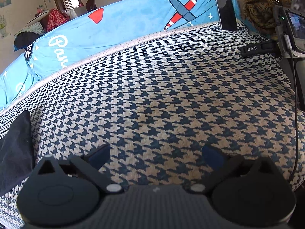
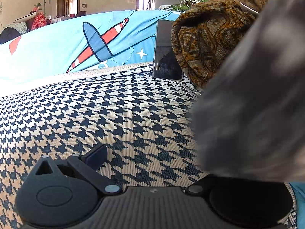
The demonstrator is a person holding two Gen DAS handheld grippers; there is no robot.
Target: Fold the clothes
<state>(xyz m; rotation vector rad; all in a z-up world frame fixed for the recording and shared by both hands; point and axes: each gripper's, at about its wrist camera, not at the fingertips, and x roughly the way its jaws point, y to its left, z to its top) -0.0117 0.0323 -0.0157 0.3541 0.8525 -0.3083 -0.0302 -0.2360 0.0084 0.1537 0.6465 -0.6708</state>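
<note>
In the left wrist view my left gripper [image 1: 156, 156] is open, low over a navy-and-cream houndstooth cloth [image 1: 171, 95] spread on the sofa seat, with nothing between its fingers. A dark garment [image 1: 13, 148] lies at the left edge, beside the left finger. The right gripper's body [image 1: 286, 34] shows at the far right. In the right wrist view my right gripper [image 2: 152, 158] hovers over the same houndstooth cloth [image 2: 95, 114]; its left finger [image 2: 97, 156] stands wide. A blurred grey garment [image 2: 247, 105] hangs close to the lens and hides the right finger.
A black phone [image 1: 226, 13] [image 2: 166, 53] leans upright against the blue aeroplane-print sofa back [image 1: 124, 26] [image 2: 57, 47]. A brown patterned cloth [image 1: 261, 9] [image 2: 205, 38] is bunched at the back right. A cable [image 1: 296, 105] hangs down at the right.
</note>
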